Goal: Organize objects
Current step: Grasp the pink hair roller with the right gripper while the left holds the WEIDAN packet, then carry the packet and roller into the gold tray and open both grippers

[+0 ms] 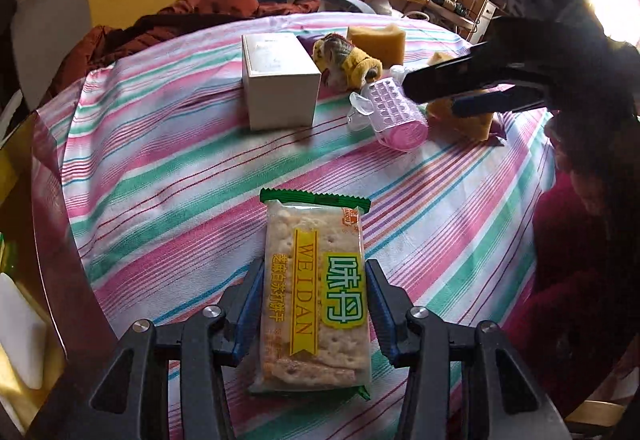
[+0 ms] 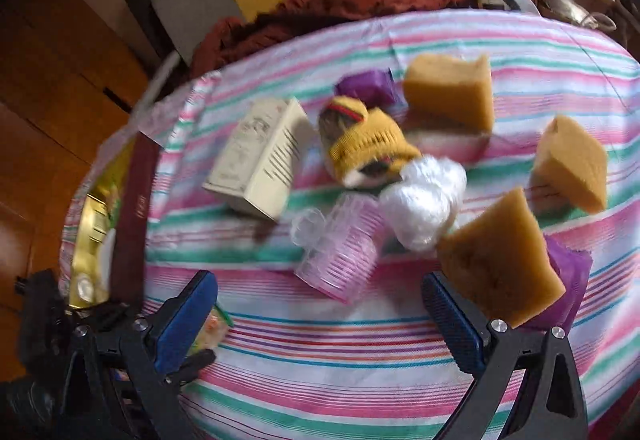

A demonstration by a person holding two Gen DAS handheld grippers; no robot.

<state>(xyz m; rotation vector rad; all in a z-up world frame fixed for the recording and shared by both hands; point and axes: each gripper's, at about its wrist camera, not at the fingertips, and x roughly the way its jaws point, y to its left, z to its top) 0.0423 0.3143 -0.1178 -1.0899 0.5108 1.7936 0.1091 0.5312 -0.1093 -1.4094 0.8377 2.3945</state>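
A cracker packet [image 1: 316, 296] with green ends and a yellow label lies lengthwise between the blue pads of my left gripper [image 1: 315, 268], which is shut on its sides above the striped tablecloth [image 1: 168, 168]. My right gripper [image 2: 318, 280] stands open with nothing between its fingers, just short of a pink ribbed cup [image 2: 344, 252] lying on its side. In the left wrist view the right gripper [image 1: 430, 96] hovers over a yellow sponge [image 1: 464, 116] beside that pink cup [image 1: 396, 116].
Across the cloth lie a white box [image 2: 260, 160], a plush toy in yellow knit [image 2: 368, 144], a white plastic bundle [image 2: 424, 200], three sponges [image 2: 452, 92] and two purple packets [image 2: 570, 272]. A dark-red-edged tray with a gold packet [image 2: 92, 232] sits at the left. Chairs with red cloth [image 1: 224, 4] stand behind.
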